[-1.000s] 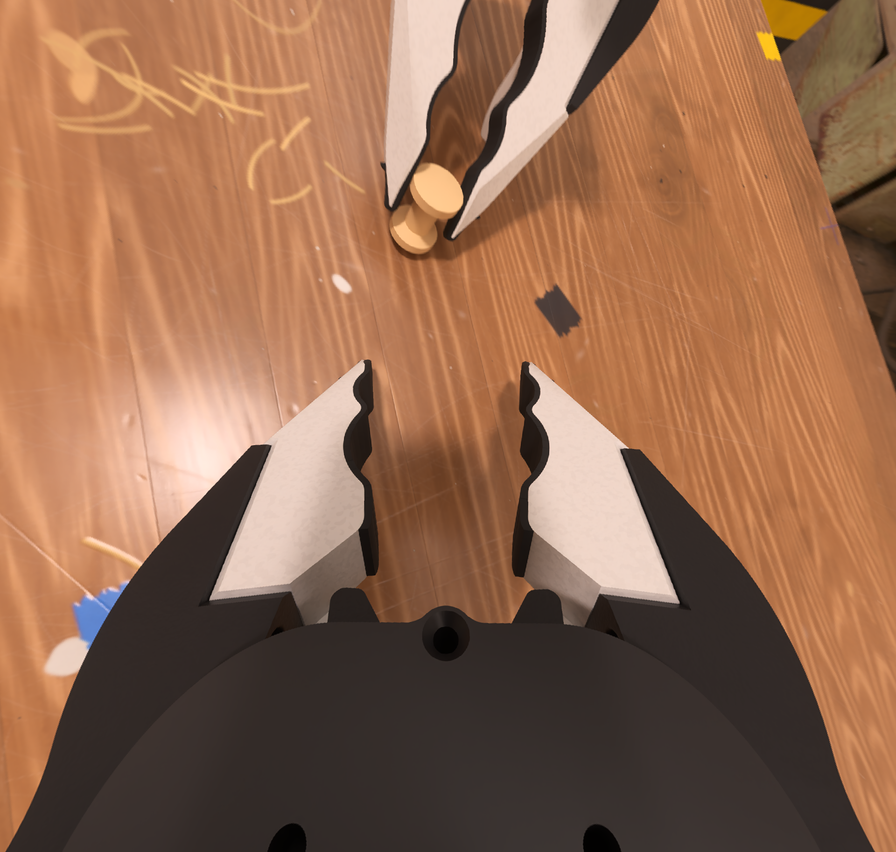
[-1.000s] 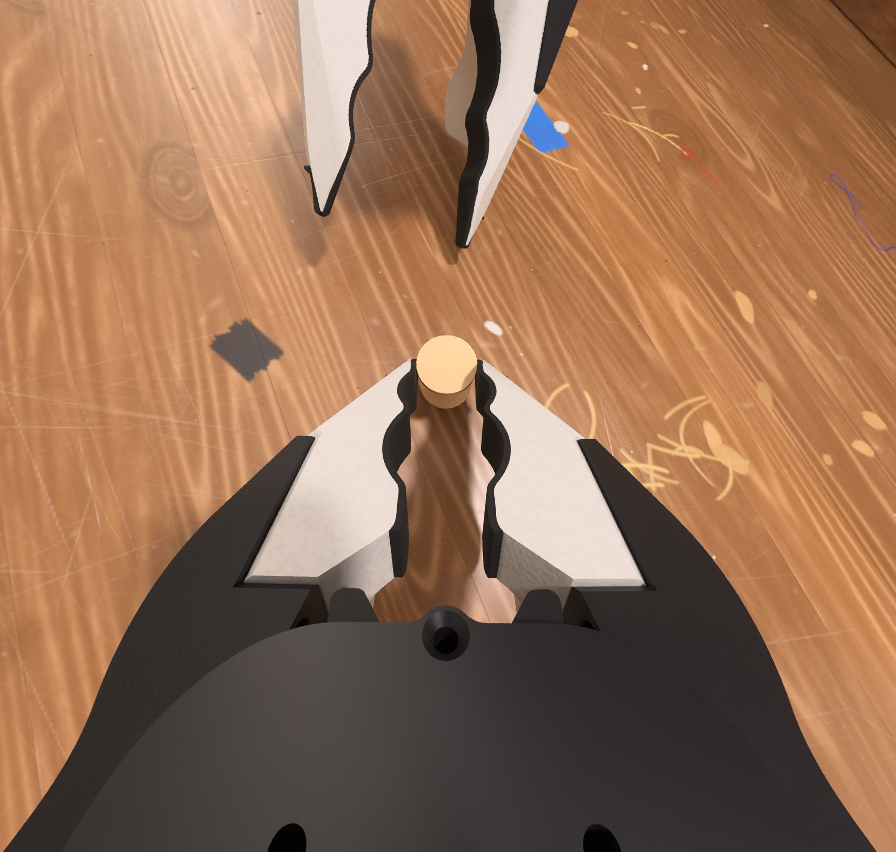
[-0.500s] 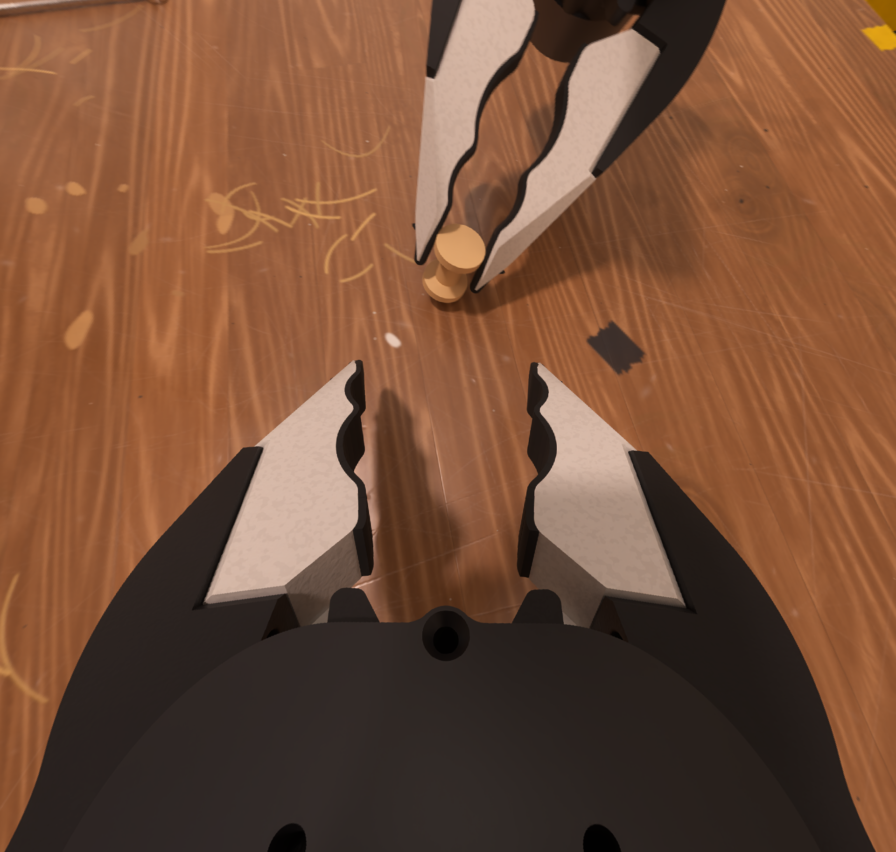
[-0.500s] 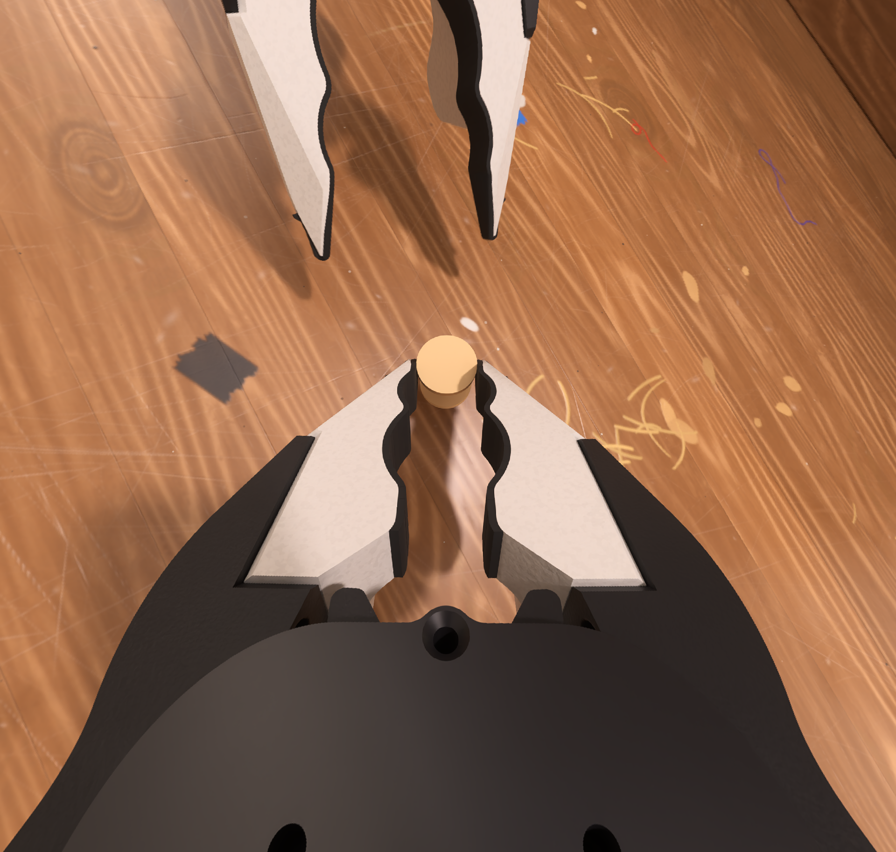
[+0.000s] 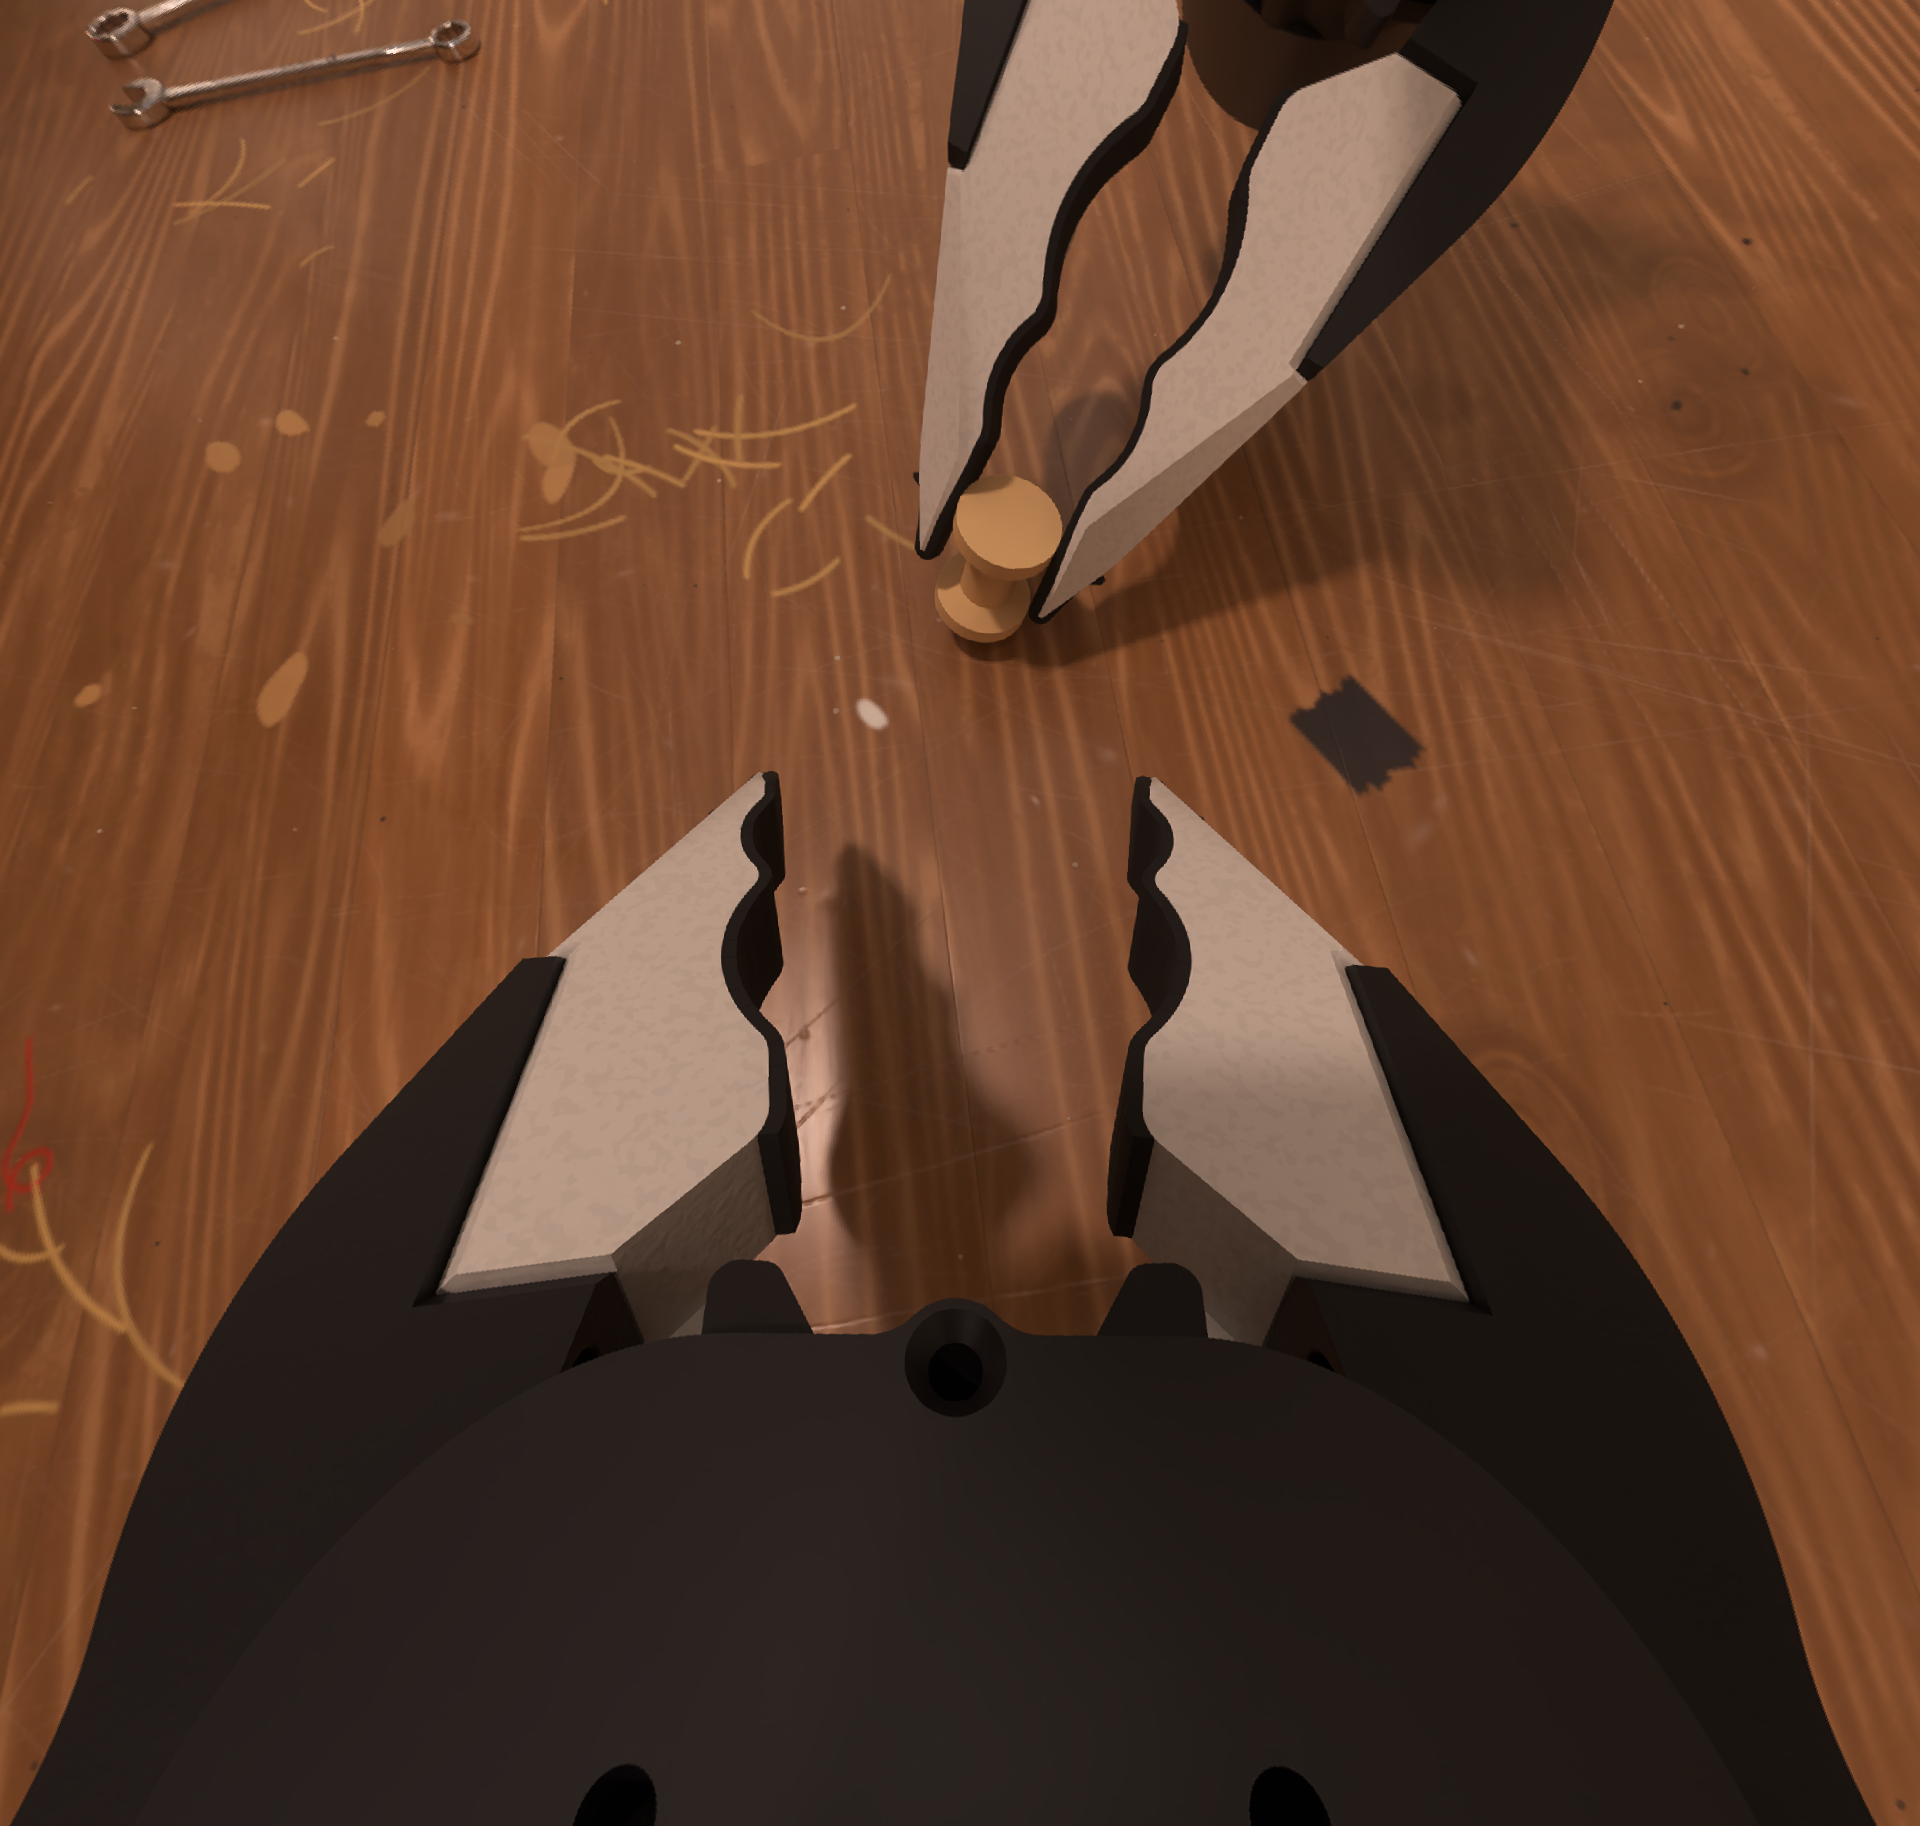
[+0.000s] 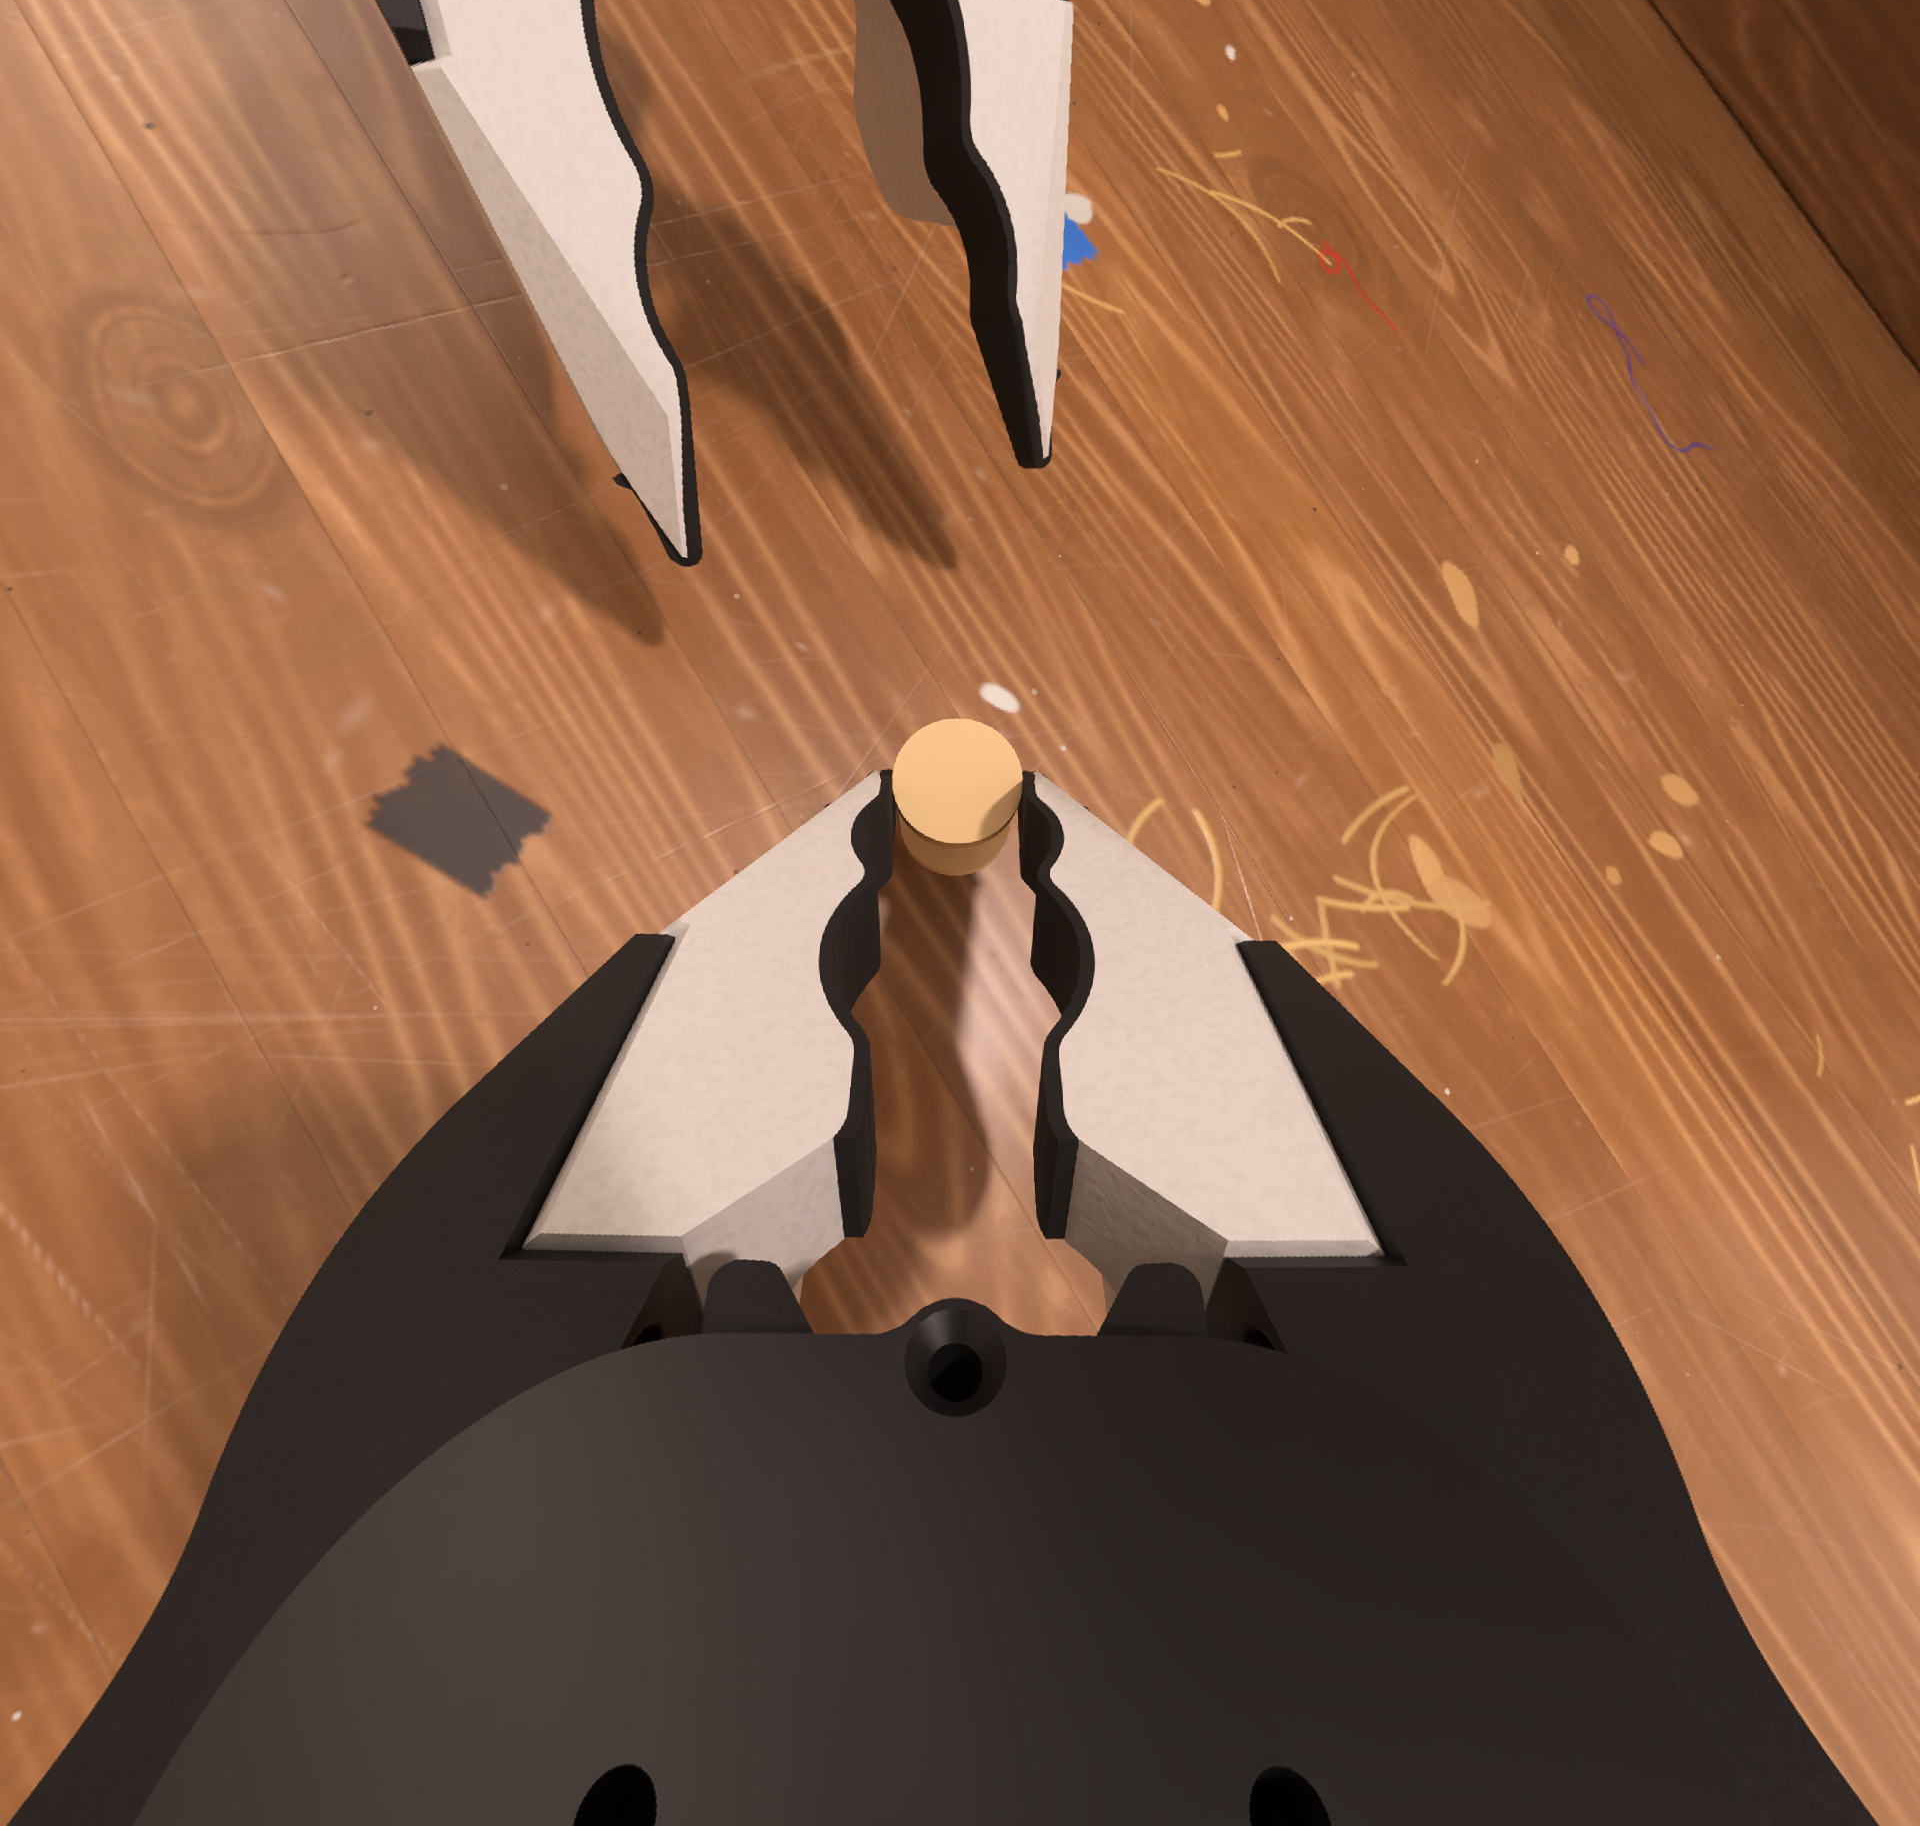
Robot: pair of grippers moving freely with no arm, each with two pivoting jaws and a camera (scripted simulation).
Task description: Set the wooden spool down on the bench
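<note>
R gripper (image 6: 956, 789) has jaws clamped on the wooden spool (image 5: 995, 558) at its top flange, axis upright, lower flange at or just off the counter (image 5: 312, 841), can't tell which; upright probably so it lands on the flat end w/o rolling. L gripper (image 5: 954, 789) sits near, jaws spread and empty, apparently on standby, clear of the drop spot.

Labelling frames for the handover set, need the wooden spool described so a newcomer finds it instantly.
On the scratched wooden bench, find the right gripper reaching down opposite the open, empty left gripper. The wooden spool is pinched by its top disc between those fingers, its lower disc at the bench surface. It is the only pale tan, dumbbell-shaped piece; the metal wrenches lie far off.
</note>
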